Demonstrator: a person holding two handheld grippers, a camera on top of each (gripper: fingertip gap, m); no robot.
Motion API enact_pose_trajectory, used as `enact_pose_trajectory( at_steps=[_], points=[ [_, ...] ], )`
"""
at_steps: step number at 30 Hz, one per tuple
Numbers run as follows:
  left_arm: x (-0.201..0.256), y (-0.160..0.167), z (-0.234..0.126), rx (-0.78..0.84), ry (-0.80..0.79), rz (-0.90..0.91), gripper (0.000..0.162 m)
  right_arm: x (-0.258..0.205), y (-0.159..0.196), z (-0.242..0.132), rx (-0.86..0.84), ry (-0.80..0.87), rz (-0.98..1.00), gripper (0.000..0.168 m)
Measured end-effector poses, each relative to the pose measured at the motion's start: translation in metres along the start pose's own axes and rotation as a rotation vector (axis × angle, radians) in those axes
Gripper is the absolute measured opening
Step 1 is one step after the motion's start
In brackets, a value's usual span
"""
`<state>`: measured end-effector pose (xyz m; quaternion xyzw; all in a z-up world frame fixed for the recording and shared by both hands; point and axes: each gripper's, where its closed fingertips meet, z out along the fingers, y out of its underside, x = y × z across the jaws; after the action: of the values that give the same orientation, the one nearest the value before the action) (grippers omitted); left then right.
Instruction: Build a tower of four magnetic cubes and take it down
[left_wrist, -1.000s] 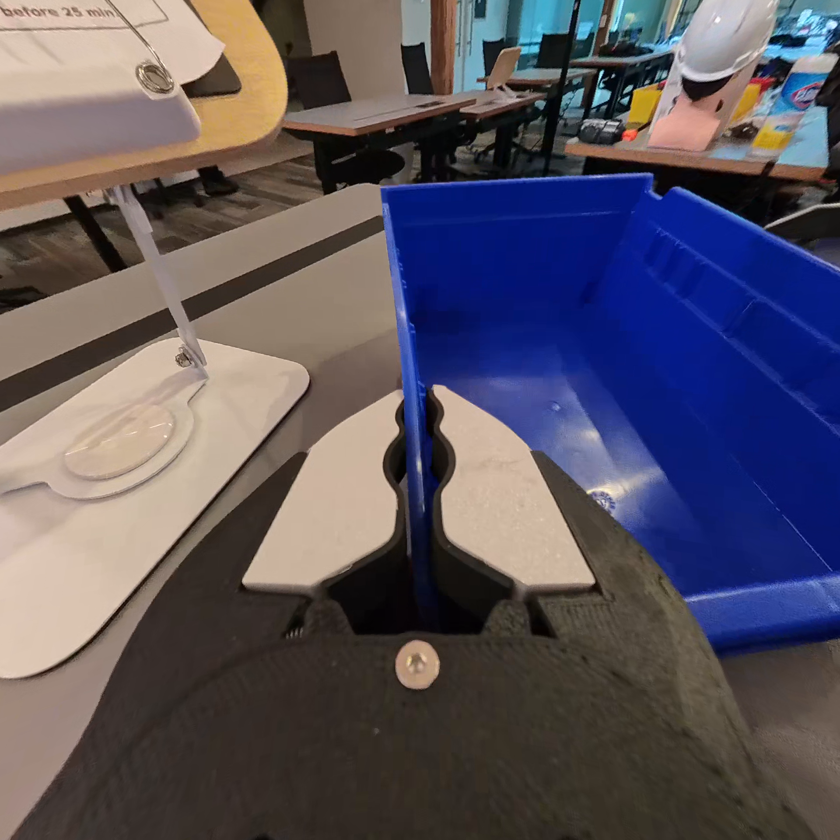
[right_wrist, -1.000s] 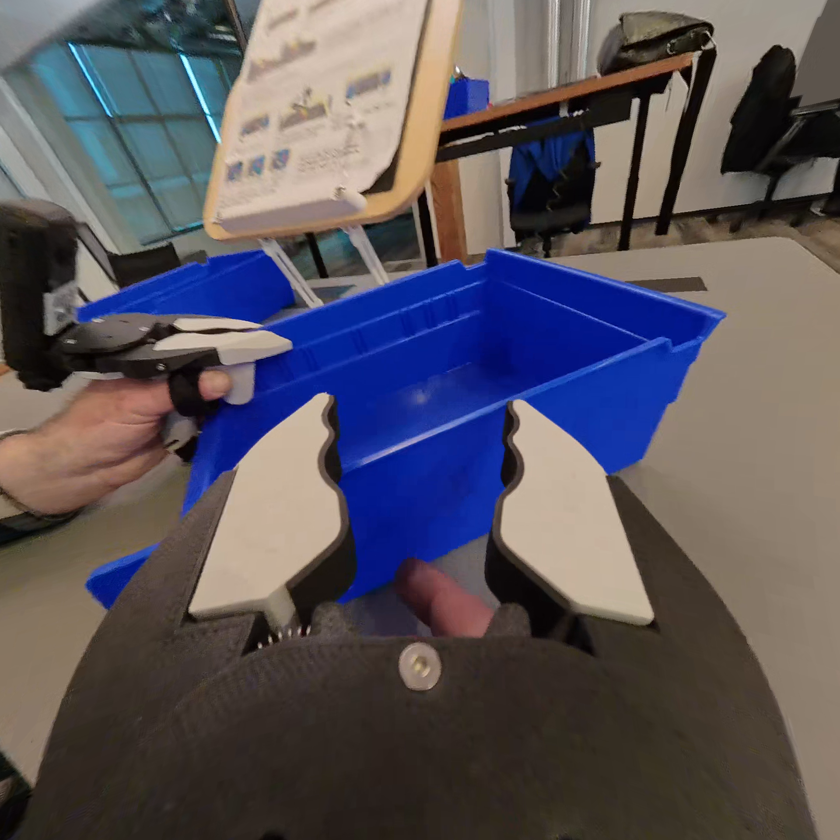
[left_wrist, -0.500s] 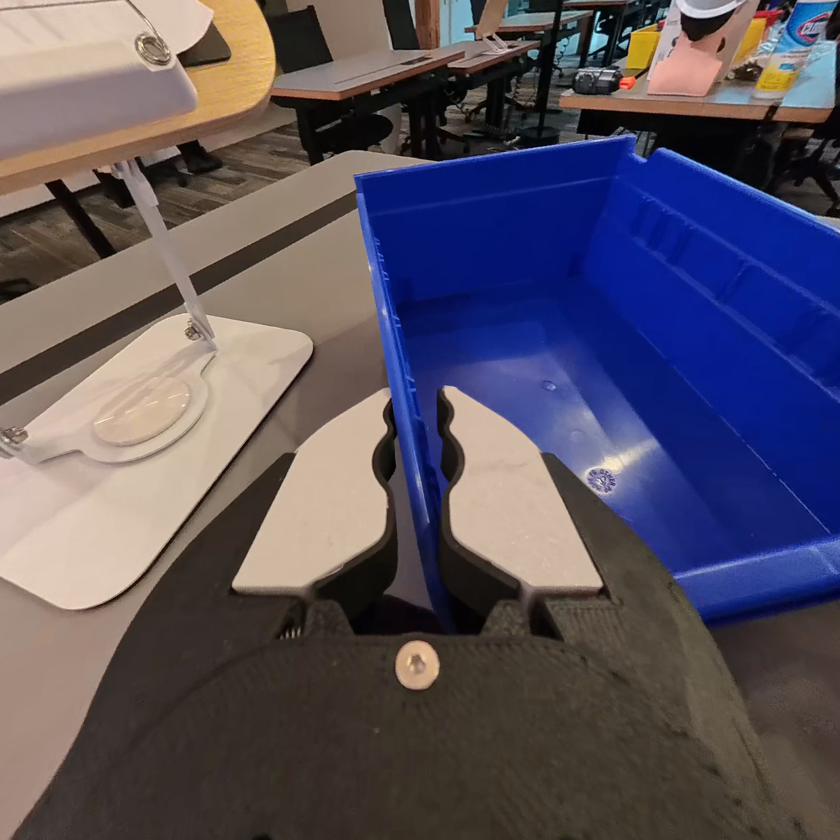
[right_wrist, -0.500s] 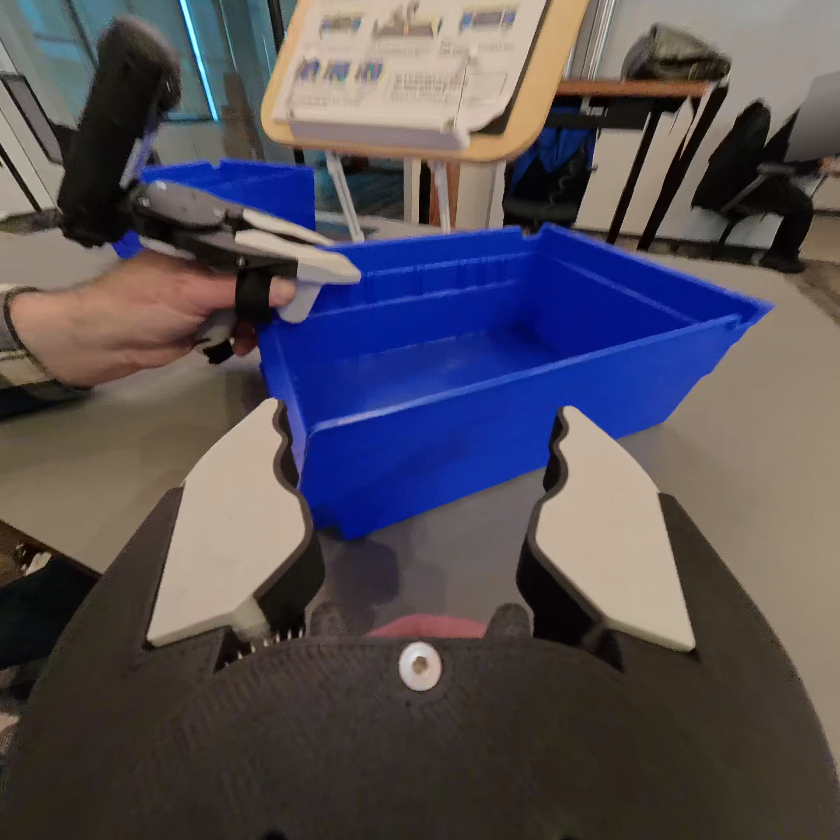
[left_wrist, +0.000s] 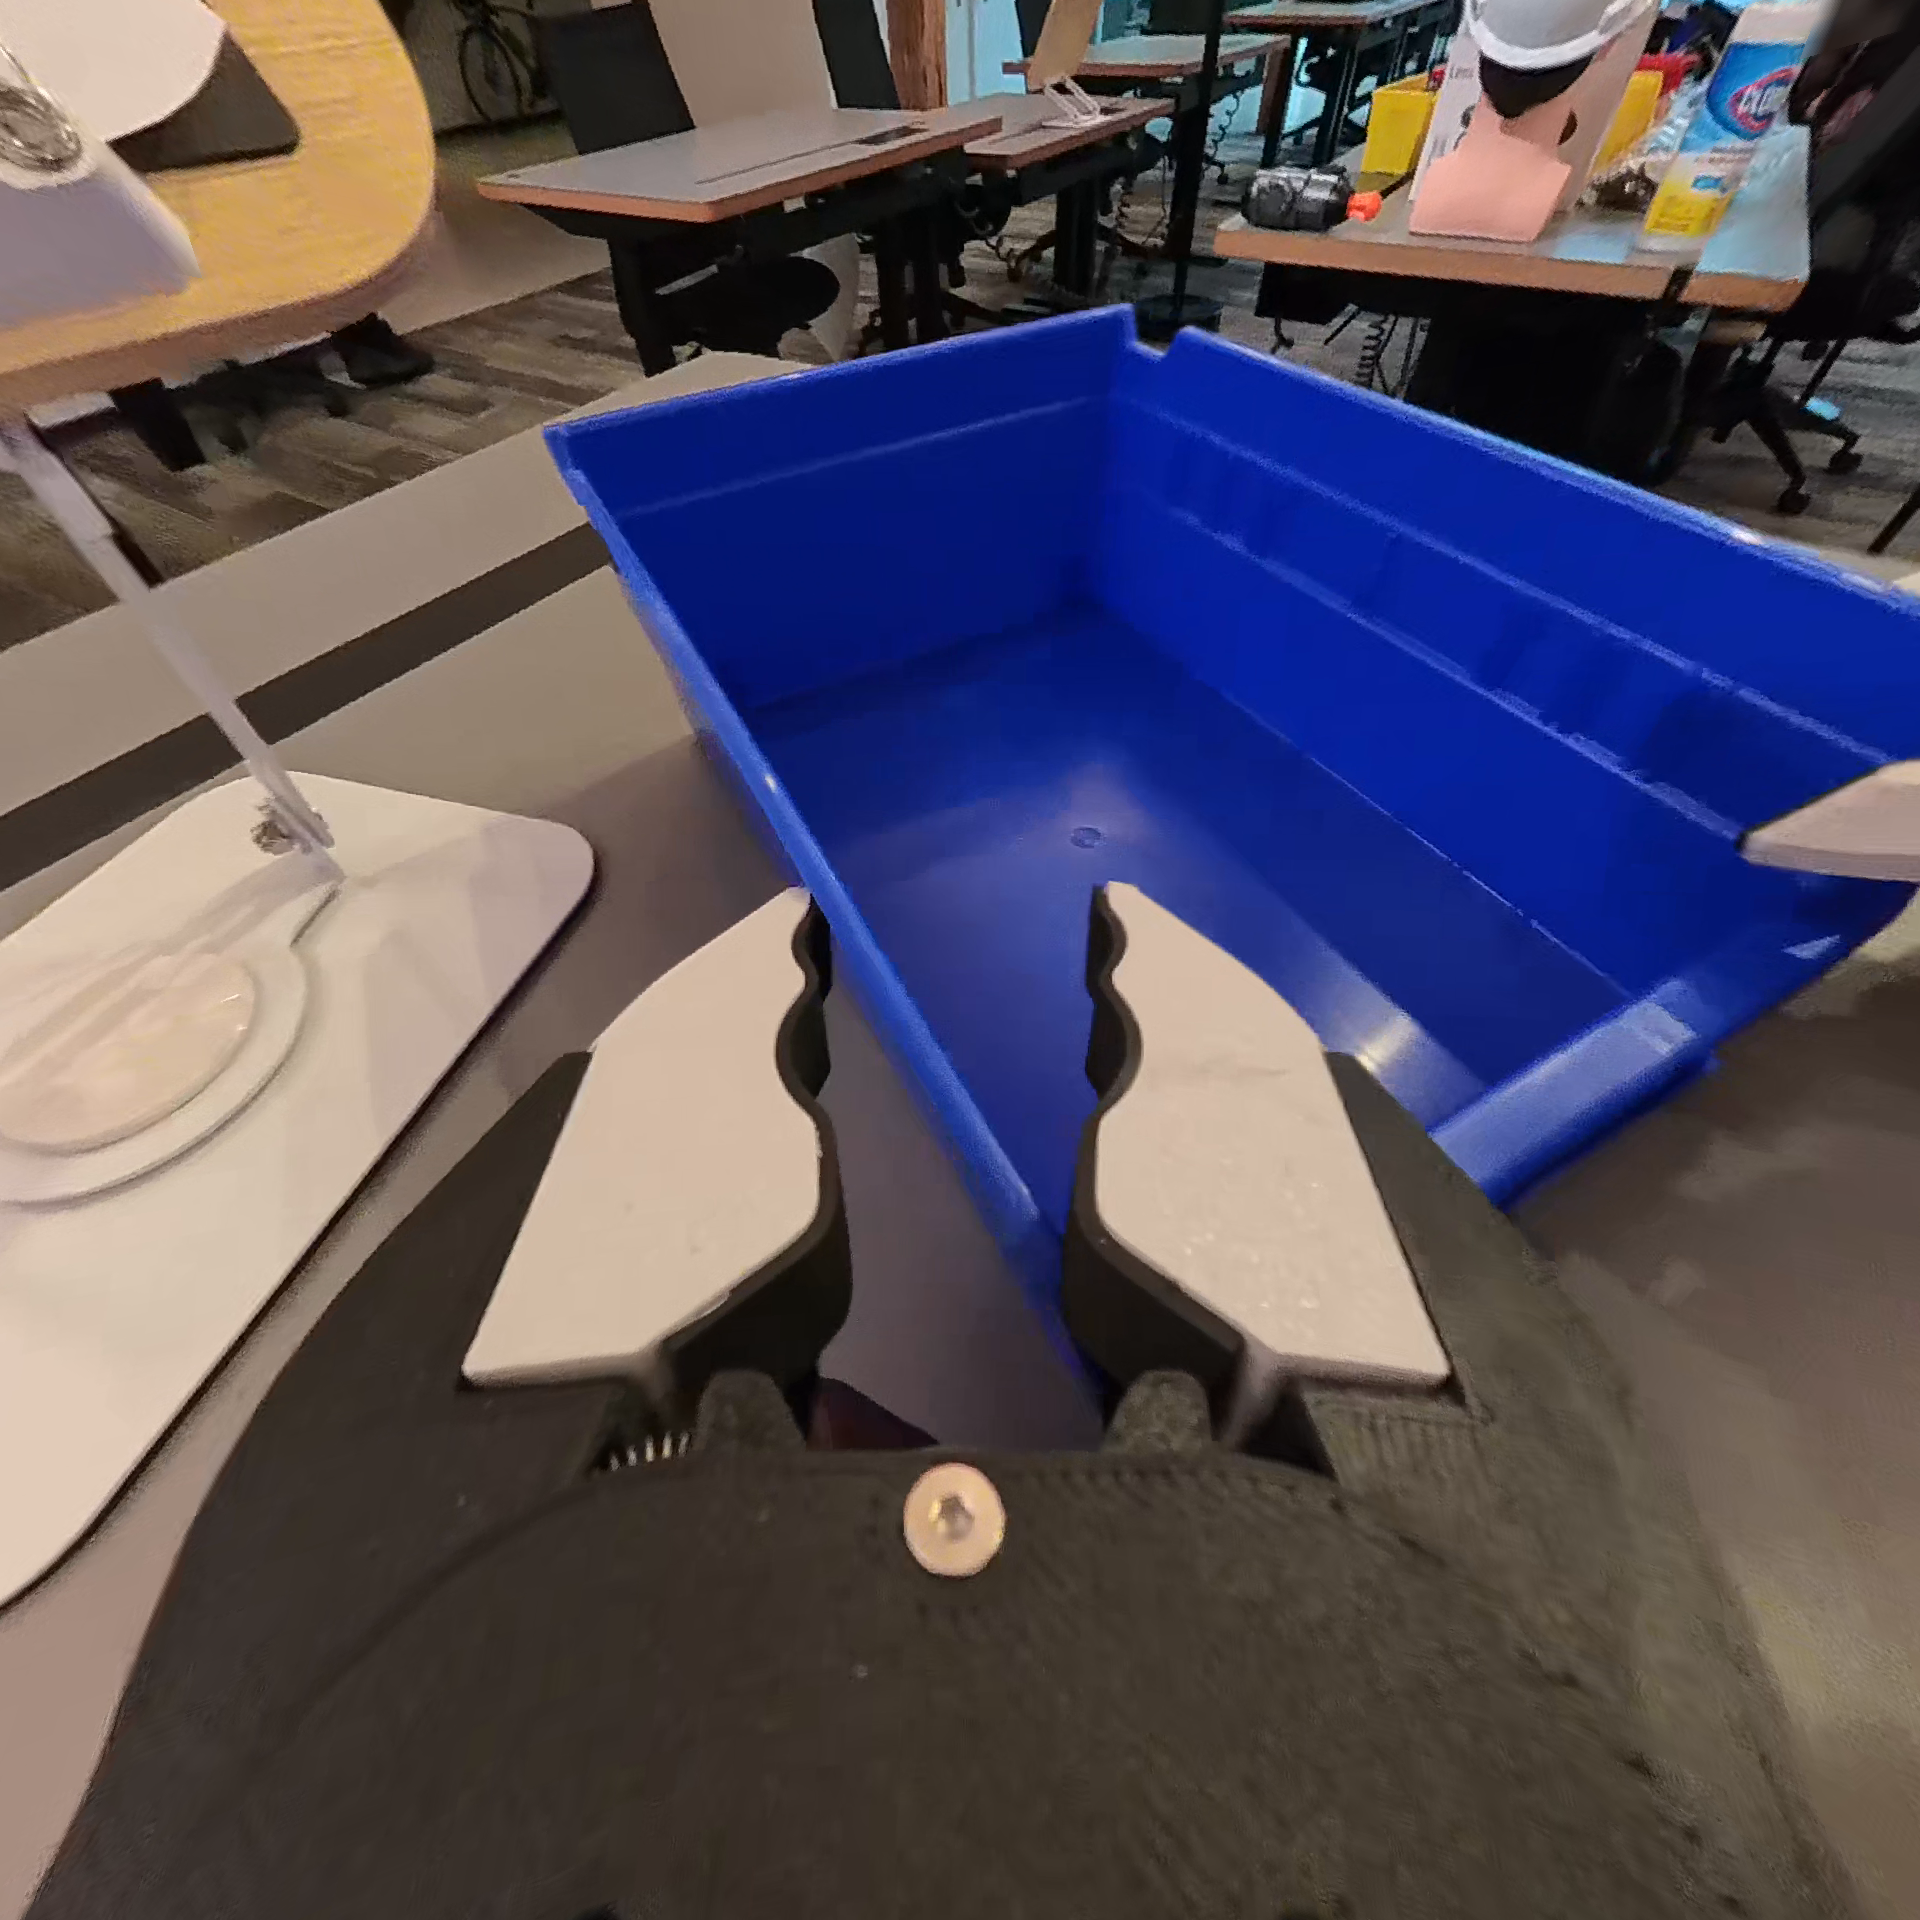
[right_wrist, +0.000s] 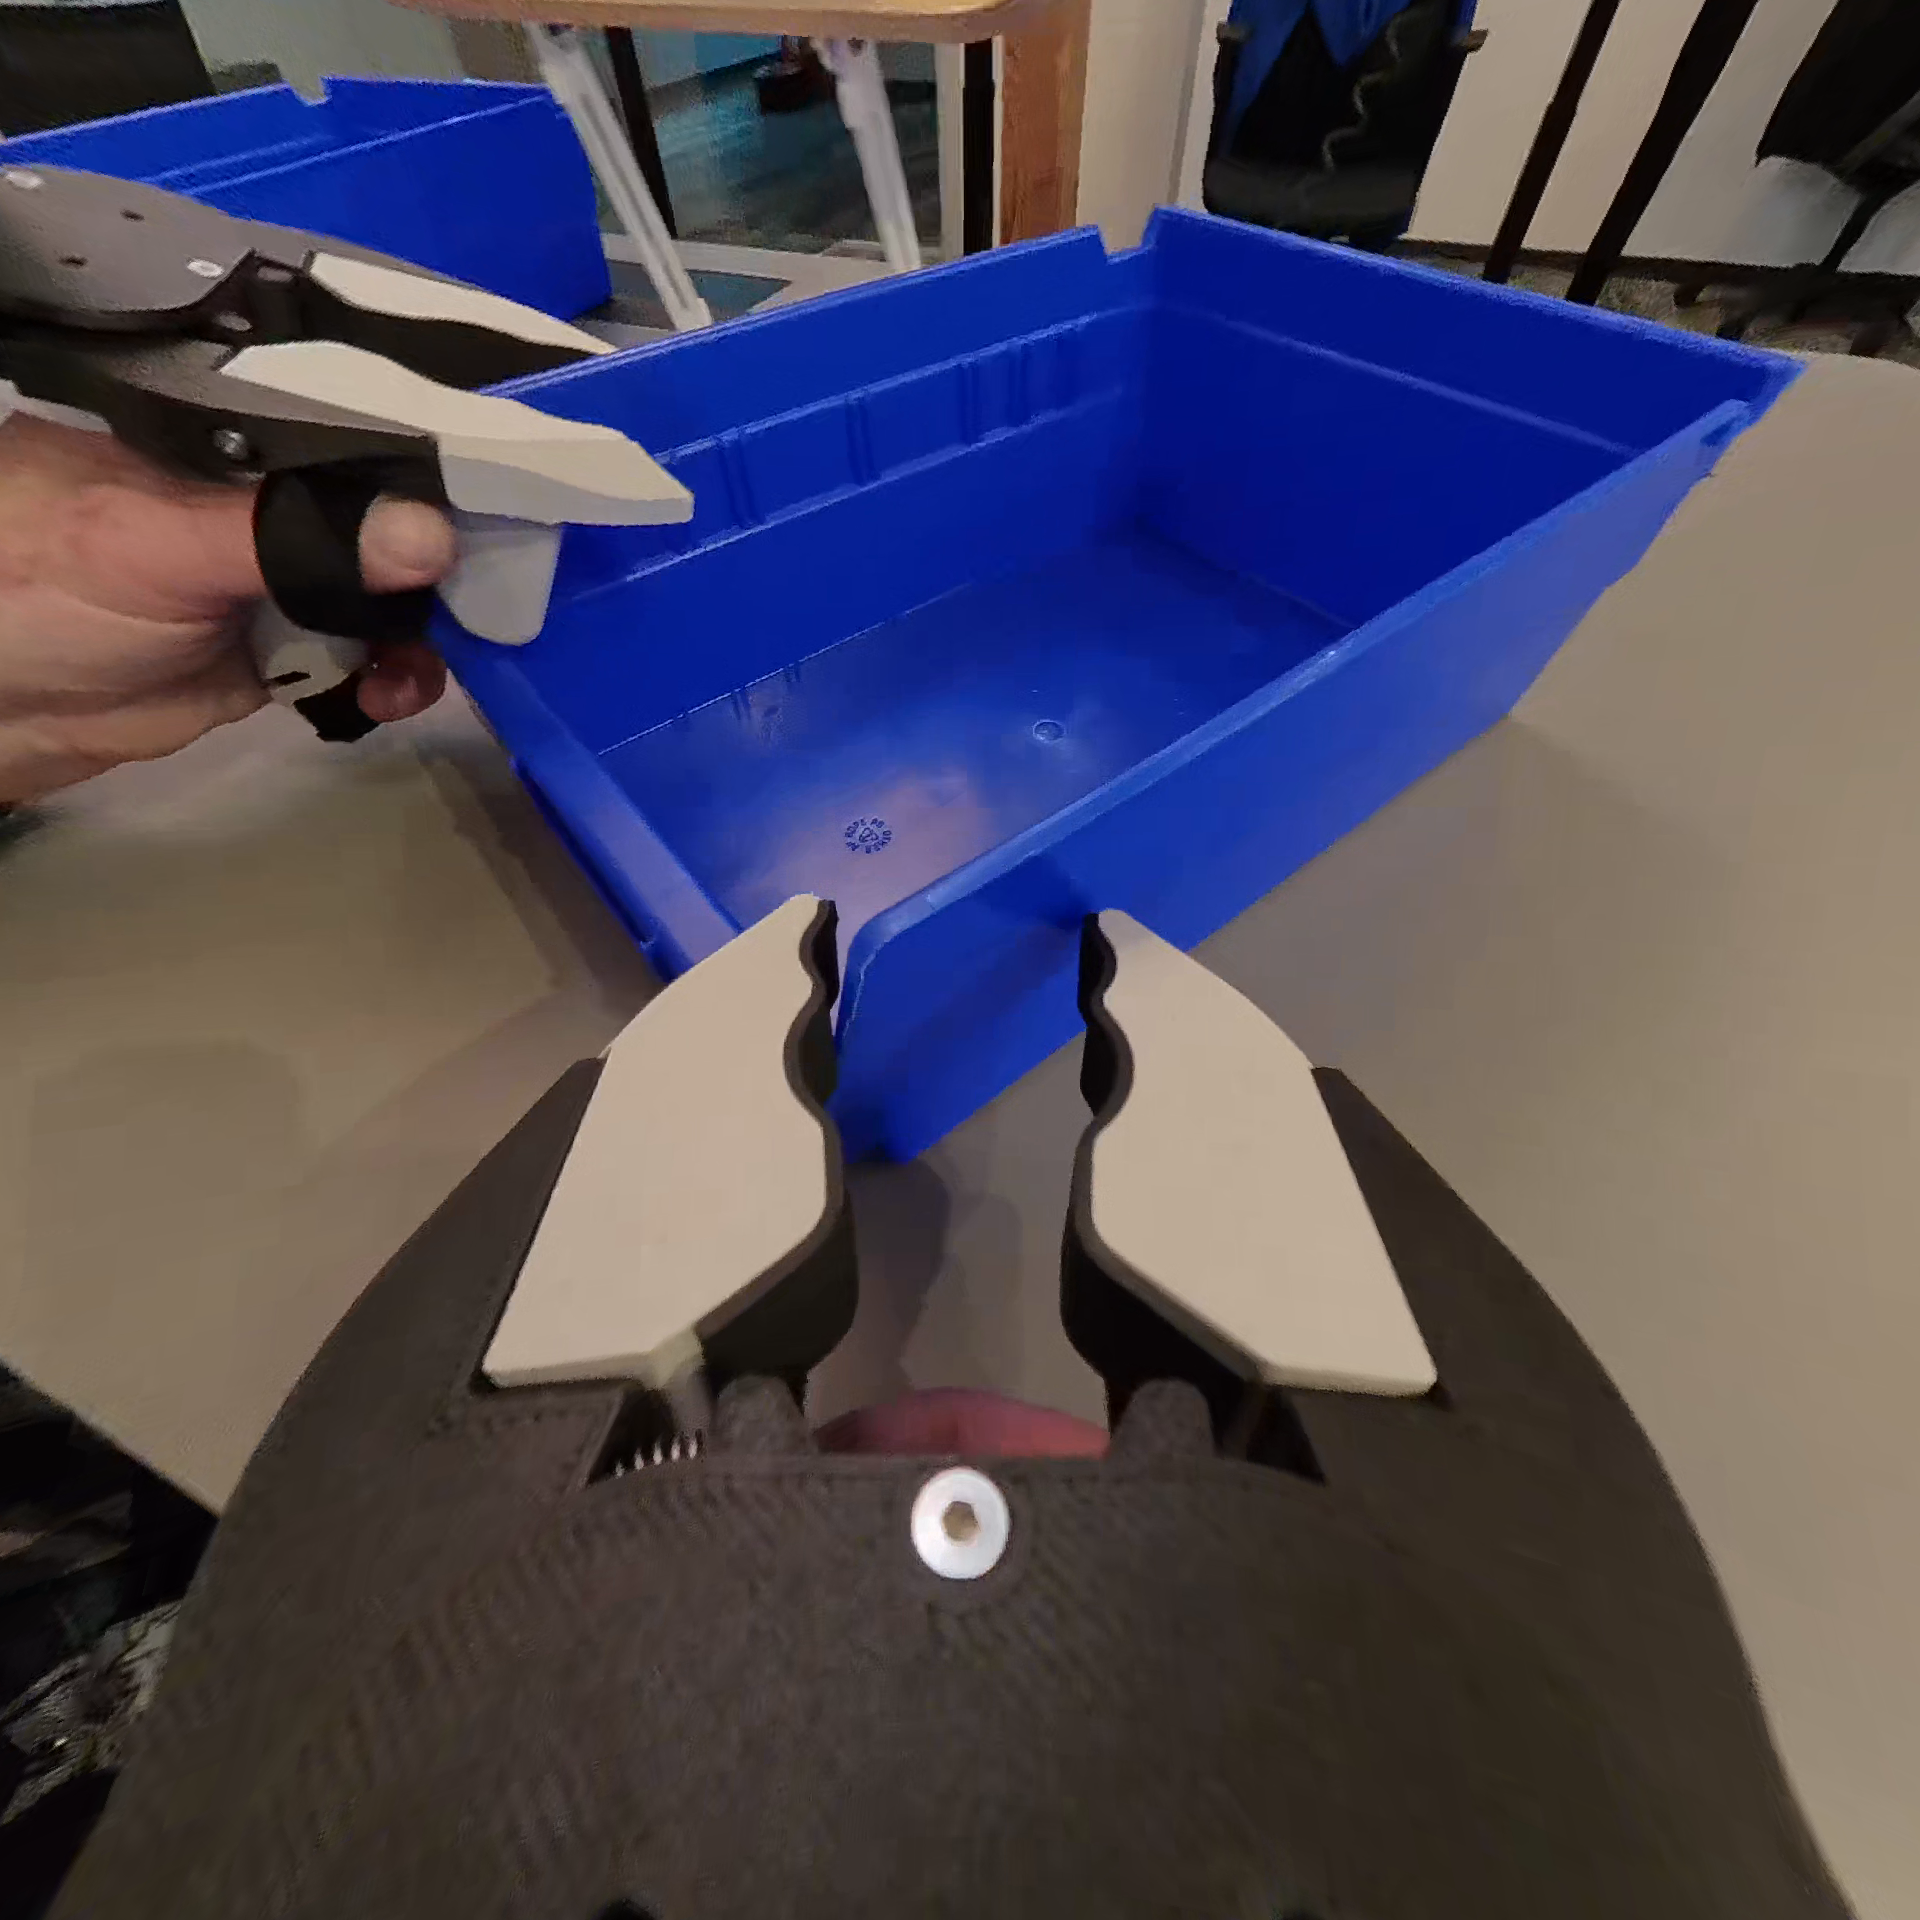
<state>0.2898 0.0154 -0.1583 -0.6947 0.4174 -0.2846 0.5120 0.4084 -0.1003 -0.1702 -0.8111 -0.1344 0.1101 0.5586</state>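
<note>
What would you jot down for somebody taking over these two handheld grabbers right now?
Left gripper: jaws open, straddling one wall of the blue bin, gripping nothing.
Right gripper: jaws open, straddling the bin's near corner, gripping nothing.
Bin: on the grey table, nothing inside it.
Second blue bin: behind, contents hidden.
Magnetic cubes: none in view, no tower standing.
Left to do: cannot tell, since no cubes show.

Left tool (left_wrist: 956, 997) has let go of bin (left_wrist: 1351, 582)
</note>
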Motion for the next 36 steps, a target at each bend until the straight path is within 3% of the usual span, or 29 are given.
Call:
enact_pose_trajectory(
  at_steps=[7, 14, 23, 36],
  points=[
    [0.005, -0.017, 0.047, 0.054, -0.04, -0.086, 0.065, 0.069, -0.01, 0.022, -0.032, 0.025, 0.041, 0.04],
    [-0.002, -0.035, 0.093, 0.106, -0.147, -0.182, 0.062, 0.138, -0.022, 0.05, -0.084, 0.037, 0.063, 0.03],
    [-0.01, -0.054, 0.15, 0.121, -0.243, -0.222, 0.072, 0.218, -0.04, 0.095, -0.1, 0.032, 0.12, 0.021],
    [-0.051, -0.068, 0.194, 0.132, -0.339, -0.264, 0.07, 0.254, -0.057, 0.139, -0.109, 0.023, 0.11, 0.022]
  ],
)
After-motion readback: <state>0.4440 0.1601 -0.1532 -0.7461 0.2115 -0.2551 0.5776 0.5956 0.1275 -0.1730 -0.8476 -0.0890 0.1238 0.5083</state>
